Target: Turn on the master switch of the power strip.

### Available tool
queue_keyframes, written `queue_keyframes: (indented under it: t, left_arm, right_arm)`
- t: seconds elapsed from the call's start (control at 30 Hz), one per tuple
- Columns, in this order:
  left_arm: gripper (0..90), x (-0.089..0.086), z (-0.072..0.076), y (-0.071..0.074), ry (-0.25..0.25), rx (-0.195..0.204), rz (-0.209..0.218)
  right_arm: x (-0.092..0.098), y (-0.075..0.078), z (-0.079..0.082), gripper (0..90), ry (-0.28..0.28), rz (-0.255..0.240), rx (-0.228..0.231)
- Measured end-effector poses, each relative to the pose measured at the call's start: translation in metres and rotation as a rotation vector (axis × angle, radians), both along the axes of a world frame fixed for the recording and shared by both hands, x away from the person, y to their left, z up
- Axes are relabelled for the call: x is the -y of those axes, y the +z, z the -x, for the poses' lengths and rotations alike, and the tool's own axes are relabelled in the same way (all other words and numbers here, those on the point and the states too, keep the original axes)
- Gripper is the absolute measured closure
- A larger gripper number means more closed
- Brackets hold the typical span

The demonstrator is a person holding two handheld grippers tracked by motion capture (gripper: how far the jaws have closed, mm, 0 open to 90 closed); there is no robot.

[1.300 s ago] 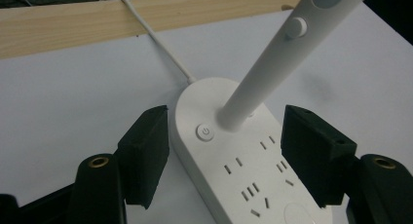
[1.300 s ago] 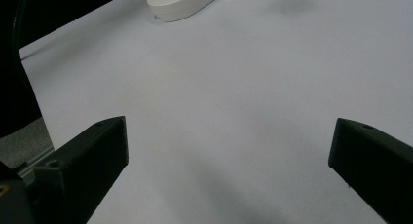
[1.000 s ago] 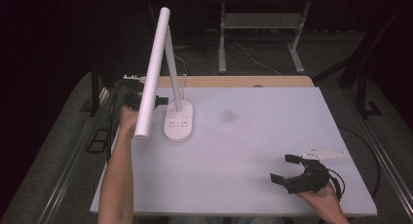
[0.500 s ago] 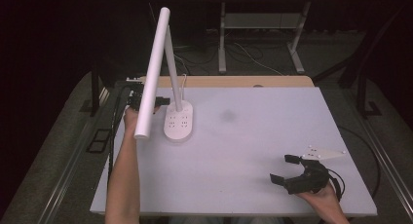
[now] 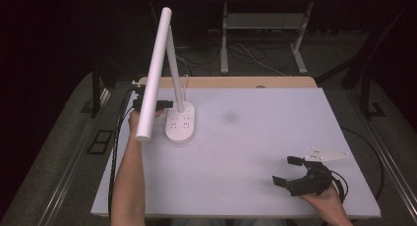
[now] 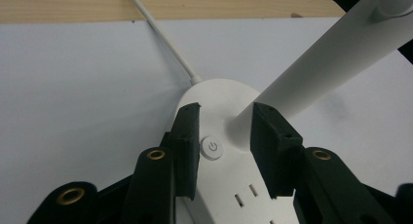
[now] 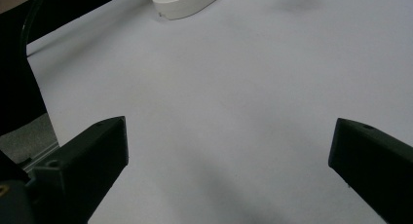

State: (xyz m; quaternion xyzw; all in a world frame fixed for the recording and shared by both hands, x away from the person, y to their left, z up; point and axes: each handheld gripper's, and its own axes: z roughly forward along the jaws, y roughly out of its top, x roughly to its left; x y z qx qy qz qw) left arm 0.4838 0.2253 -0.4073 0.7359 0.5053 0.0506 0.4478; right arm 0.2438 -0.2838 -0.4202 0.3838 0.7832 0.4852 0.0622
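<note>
Your left claw (image 6: pixel 224 131), jaws apart and just closing over the power button (image 6: pixel 212 148) on the lamp base (image 5: pixel 180 124) at the table's (image 5: pixel 255 152) left, risked striking the stem instead.

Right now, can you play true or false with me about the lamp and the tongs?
1. The left tongs sit over the lamp base with the power button between their tips. True.
2. The right tongs hold the lamp's cord. False: they are open and hold nothing, apart from the lamp.
3. The lamp base has plug holes. True.
4. The lamp lies flat on the table. False: its base rests there, its post stands up.
</note>
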Motion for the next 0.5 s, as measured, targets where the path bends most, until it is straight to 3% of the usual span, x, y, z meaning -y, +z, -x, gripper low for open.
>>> queue_keyframes:
  t: [0.17,0.5]
  left_arm:
    - [67.0,0.0036,-0.0011,-0.0036,-0.004,-0.009,-0.009]
    - [85.3,0.0091,-0.0024,-0.0095,0.003,-0.019,-0.028]
  right_arm:
    - [-0.0002,-0.0002,-0.0002,0.3,0.004,0.002,0.0]
    - [-0.0003,-0.0003,0.0,0.3,0.007,0.003,-0.001]
